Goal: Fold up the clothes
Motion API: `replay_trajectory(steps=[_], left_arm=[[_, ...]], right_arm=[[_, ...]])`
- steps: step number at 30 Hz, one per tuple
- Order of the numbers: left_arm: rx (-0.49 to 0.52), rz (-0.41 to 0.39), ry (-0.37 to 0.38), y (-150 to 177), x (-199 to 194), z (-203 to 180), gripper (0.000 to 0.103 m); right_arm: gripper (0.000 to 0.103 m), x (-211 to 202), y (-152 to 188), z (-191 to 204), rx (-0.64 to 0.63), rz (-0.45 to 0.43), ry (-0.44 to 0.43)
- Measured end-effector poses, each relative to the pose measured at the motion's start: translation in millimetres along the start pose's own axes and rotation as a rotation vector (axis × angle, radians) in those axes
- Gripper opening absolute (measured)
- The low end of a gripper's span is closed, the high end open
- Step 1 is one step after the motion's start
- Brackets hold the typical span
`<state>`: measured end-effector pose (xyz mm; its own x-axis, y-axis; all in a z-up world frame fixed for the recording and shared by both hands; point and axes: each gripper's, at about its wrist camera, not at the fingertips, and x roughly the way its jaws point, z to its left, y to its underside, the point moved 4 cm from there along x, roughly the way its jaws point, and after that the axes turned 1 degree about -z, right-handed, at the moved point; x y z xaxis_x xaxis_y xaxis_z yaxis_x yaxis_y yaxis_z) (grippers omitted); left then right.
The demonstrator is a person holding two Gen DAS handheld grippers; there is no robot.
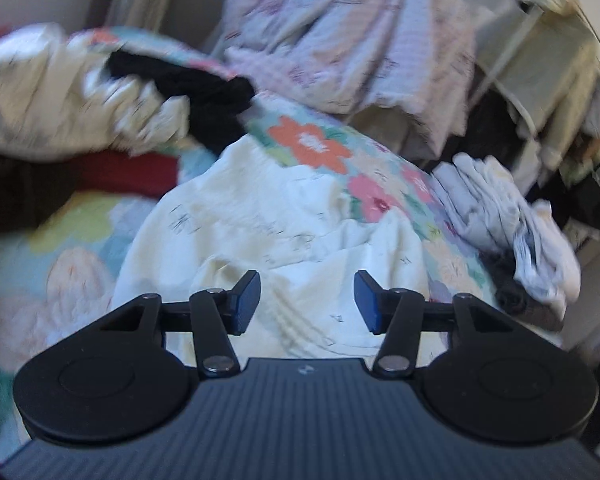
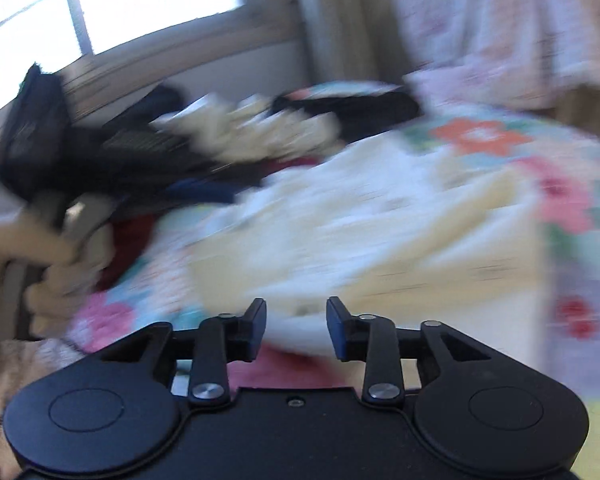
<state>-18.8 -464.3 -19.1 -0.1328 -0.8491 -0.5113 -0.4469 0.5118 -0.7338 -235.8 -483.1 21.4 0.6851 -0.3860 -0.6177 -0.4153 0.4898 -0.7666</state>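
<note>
A cream garment is lying crumpled on the bed, across the middle of its flowered cover, and both tools are hanging over its near side. The left gripper is holding its fingers well apart with nothing between them, the blue pads framing a ribbed stretch of the cream cloth beneath. The right gripper is showing a narrower gap, also holding nothing; pale cloth is sitting beyond the gap, and whether the tips are touching it I cannot tell.

By my reading, the garment is lying spread here because it is the piece chosen for folding, while the rest is waiting in a heap toward the bed's far left: a white printed piece, a black garment and something dark red. A pale bundle is resting at the bed's right edge.

Much is hard to make out. The right wrist view is smearing heavily, so the garment's outline and hems are dissolving into streaks. The gripper bodies are covering the garment's near edge in both views, and what kind of garment it is stays unclear. A pink checked cloth is hanging behind the bed, and its top is cut off.
</note>
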Motion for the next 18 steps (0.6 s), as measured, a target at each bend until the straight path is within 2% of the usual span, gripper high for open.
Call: replay_trajectory(steps=[3,6,8,10,11,14,18], left_arm=[[0.105,0.019,0.029,4,3,-26,0.058],[0.17,0.064,0.047,14,13,-44,0.062],[0.228,0.093,0.039,21,23,-54,0.066],[0.269,0.137,0.02,27,37,-60,0.069],[0.277,0.168,0.014,30,46,-61,0.07],[0.229,0.269,-0.009,36,69,-57,0.07],[0.372,0.254,-0.092,40,82,-69,0.07]], right_arm=[[0.043,-16,1,-40,0.041,-0.012,0.113],[0.043,-27,9,-73,0.156,-0.022,0.16],[0.045,-33,14,-91,0.234,-0.037,0.164],[0.055,-33,20,-109,0.293,-0.053,0.151],[0.055,-30,22,-117,0.319,-0.058,0.142],[0.055,-20,31,-139,0.401,-0.034,0.122],[0.055,-12,32,-145,0.398,0.016,0.086]])
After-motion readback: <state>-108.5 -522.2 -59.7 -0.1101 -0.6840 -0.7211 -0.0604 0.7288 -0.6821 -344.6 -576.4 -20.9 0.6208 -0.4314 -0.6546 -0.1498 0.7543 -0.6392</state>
